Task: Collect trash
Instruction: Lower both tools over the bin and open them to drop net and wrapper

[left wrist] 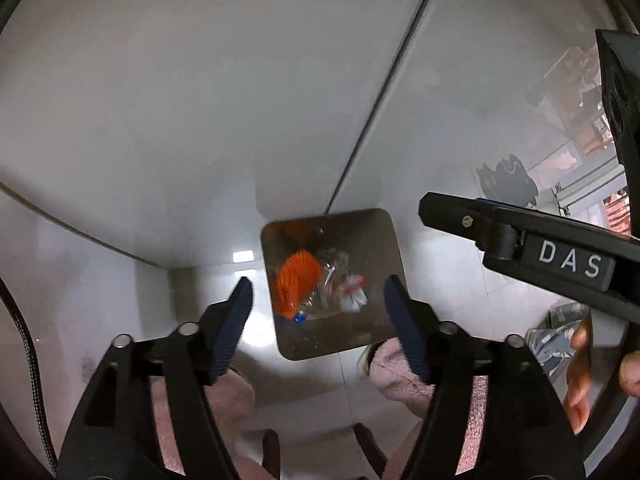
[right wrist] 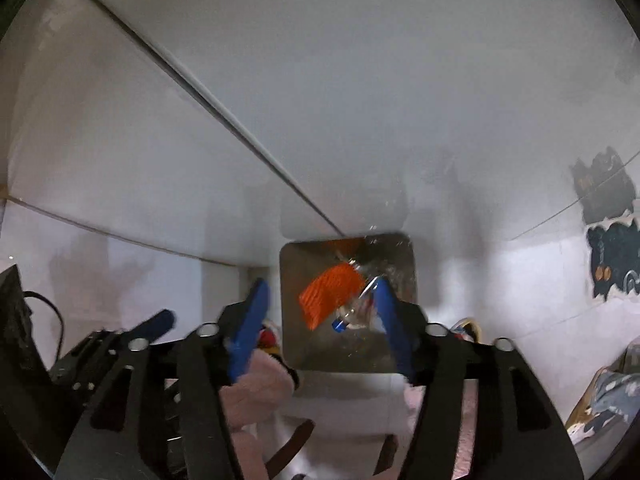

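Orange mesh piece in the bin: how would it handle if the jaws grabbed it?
The orange mesh piece looks ribbed and netted, so probably soft and squashy, and light for its size. It lies bent among clear plastic wrappers inside the metal bin, so a pull might drag those along. Unlikely to roll.

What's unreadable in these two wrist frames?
- Clear wrappers in the metal bin: blurred in the left wrist view; individual items indistinguishable beside the orange mesh.
- Same bin, right wrist view: the right claw finger covers the clear trash's right edge.
- Bin bottom: dark and reflective, both views.
- Black cat figures: small, faint.
- Person's slippers: partly hidden by the left claw.
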Available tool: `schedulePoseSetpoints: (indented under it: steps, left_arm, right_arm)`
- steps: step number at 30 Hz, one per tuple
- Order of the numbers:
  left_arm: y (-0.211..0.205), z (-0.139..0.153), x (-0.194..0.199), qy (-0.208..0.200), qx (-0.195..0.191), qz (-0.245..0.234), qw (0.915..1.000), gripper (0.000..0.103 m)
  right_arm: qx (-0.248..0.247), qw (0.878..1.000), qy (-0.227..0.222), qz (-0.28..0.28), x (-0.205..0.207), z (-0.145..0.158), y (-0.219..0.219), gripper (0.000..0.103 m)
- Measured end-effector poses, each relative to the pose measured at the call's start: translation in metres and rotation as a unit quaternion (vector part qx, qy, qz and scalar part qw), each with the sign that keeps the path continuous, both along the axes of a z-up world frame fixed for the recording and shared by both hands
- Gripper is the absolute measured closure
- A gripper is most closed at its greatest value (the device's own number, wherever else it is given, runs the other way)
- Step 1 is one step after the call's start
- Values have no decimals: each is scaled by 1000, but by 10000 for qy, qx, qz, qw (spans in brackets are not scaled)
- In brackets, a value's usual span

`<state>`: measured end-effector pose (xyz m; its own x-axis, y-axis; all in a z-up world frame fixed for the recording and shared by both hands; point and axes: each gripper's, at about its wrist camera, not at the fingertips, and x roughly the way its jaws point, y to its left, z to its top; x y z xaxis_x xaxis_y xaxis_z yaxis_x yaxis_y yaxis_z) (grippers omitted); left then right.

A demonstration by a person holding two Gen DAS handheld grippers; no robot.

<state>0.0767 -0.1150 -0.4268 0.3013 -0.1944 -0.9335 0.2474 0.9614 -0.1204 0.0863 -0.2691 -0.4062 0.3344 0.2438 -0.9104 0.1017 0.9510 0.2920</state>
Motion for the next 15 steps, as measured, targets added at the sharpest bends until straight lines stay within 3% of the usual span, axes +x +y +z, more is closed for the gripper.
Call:
schedulePoseSetpoints:
  steps: [6, 15]
  left_arm:
    - [16, 48, -19, -498, 8, 74, 9987, 16]
    - [42, 133, -43, -1333, -102, 220, 9908, 9]
  right_arm:
    - [-432, 9978, -508, 47, -13, 50, 8, 12]
    - [-598, 9873, -1465, 132, -37, 150, 21, 10]
